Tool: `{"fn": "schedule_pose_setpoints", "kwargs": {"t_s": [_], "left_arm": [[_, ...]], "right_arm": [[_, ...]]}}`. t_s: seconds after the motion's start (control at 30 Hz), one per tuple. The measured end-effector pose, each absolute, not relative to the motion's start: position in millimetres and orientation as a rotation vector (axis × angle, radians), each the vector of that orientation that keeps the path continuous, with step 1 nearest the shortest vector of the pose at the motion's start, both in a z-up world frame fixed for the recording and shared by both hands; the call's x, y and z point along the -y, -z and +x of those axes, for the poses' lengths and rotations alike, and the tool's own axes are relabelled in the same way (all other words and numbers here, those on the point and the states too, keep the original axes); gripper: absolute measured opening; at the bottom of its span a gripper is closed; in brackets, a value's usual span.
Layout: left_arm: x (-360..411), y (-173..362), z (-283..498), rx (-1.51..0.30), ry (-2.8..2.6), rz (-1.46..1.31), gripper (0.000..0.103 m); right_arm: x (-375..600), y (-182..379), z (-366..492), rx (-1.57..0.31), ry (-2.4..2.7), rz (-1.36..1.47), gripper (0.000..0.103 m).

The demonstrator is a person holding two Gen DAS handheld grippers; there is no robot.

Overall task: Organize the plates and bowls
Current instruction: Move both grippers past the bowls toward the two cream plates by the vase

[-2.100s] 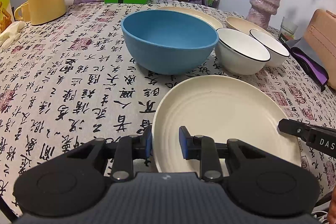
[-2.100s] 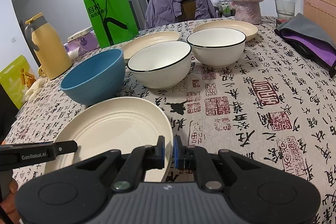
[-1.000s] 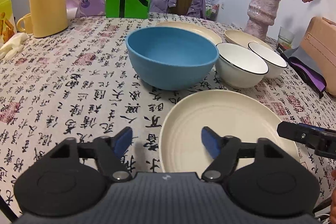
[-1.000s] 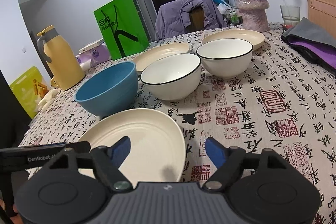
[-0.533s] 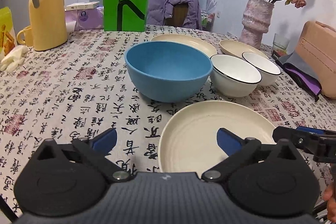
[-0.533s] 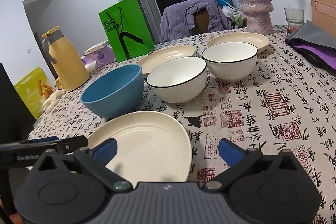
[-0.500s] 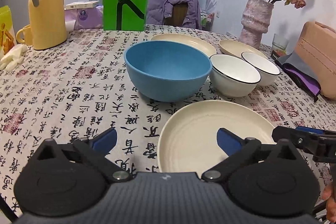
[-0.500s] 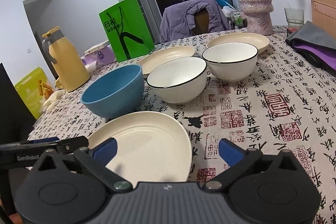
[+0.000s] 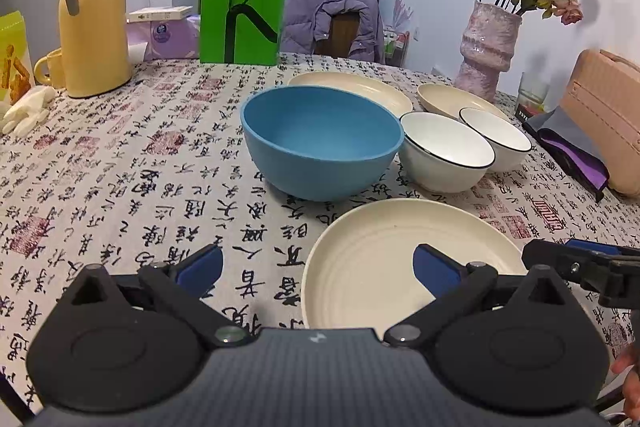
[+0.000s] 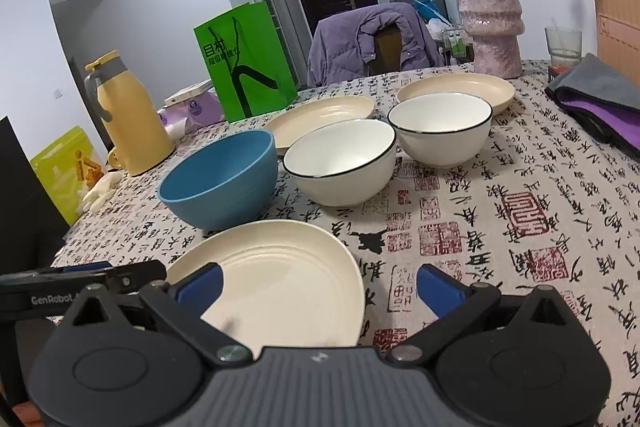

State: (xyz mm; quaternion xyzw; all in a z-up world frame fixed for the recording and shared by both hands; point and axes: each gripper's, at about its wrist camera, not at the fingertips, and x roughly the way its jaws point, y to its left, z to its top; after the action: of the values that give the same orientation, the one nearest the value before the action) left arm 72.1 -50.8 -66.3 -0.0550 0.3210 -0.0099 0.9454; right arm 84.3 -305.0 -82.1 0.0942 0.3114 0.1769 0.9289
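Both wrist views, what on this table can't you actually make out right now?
- Near plate: its closest rim is hidden behind the left gripper body in the left wrist view, and behind the right gripper body in the right wrist view.
- Far plate: partly covered by the blue bowl, left wrist view.
- Yellow packet: cut off by the left edge.

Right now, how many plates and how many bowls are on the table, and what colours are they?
Cream plates: 3 — near plate, middle plate, far plate.
White bowls with dark rims: 2 — nearer, farther.
Blue bowl: 1.
Total: 6 dishes.
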Motion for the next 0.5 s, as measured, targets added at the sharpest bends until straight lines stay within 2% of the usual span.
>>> {"fn": "schedule_pose_setpoints", "kwargs": {"t_s": [0.5], "left_arm": [[50, 45, 70, -0.559, 0.022, -0.092, 0.103]], "right_arm": [[309, 58, 92, -0.578, -0.359, 0.178, 0.103]]}}
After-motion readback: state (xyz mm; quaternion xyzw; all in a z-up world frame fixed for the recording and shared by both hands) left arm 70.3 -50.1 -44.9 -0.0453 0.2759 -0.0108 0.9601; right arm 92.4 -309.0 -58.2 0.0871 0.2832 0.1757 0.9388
